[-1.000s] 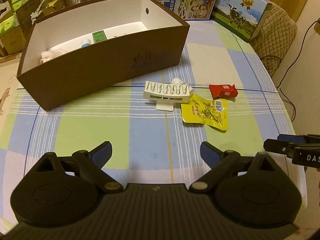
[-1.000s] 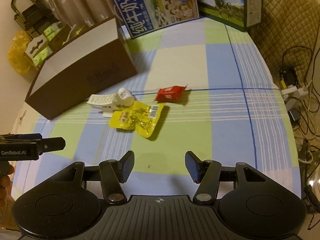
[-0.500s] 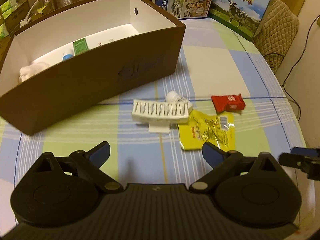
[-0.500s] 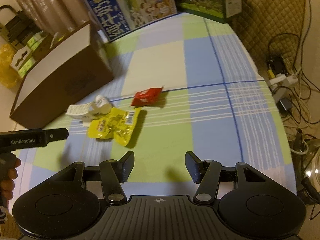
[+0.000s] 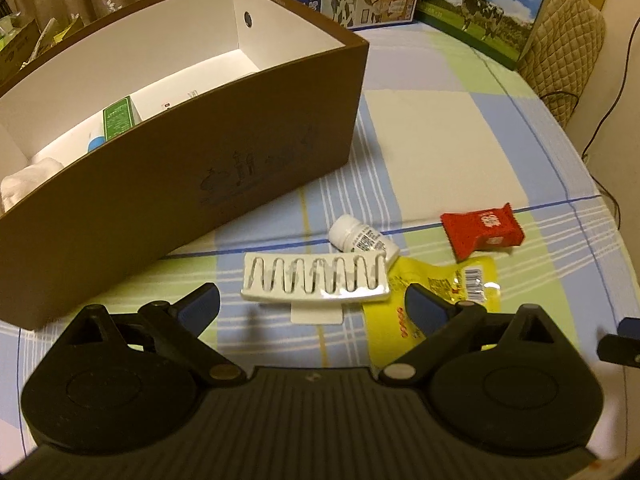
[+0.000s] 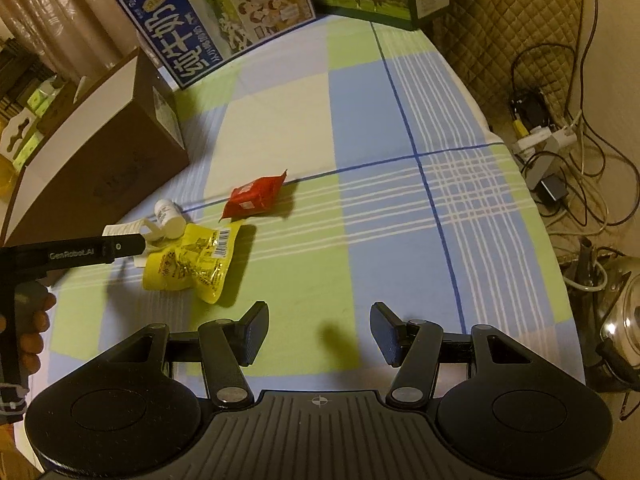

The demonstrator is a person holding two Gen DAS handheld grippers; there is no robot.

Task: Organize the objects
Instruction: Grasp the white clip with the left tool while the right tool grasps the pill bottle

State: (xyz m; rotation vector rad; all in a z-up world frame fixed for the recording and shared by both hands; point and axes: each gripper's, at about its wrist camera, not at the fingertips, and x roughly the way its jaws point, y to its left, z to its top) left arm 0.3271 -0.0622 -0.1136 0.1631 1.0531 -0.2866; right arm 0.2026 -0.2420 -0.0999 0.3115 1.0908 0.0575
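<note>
On the checked cloth lie a white comb-like rack (image 5: 316,280), a small white bottle (image 5: 362,238) on its side behind it, a yellow snack bag (image 5: 436,300) and a red packet (image 5: 482,230). My left gripper (image 5: 312,306) is open just in front of the rack, its right finger over the yellow bag. In the right wrist view the yellow bag (image 6: 196,260), red packet (image 6: 254,196) and bottle (image 6: 170,216) lie ahead to the left. My right gripper (image 6: 318,334) is open and holds nothing above the cloth.
A long brown box (image 5: 224,160) with white inside holds a green carton, a tube and a white cloth. Milk cartons (image 6: 224,20) stand at the table's far edge. A quilted chair (image 6: 512,20), cables and a kettle (image 6: 624,328) are off the right edge.
My left gripper moved forward toward the white rack, which now lies just ahead of the fingertips. The right gripper shifted right and forward, and the items slid left in its view.
</note>
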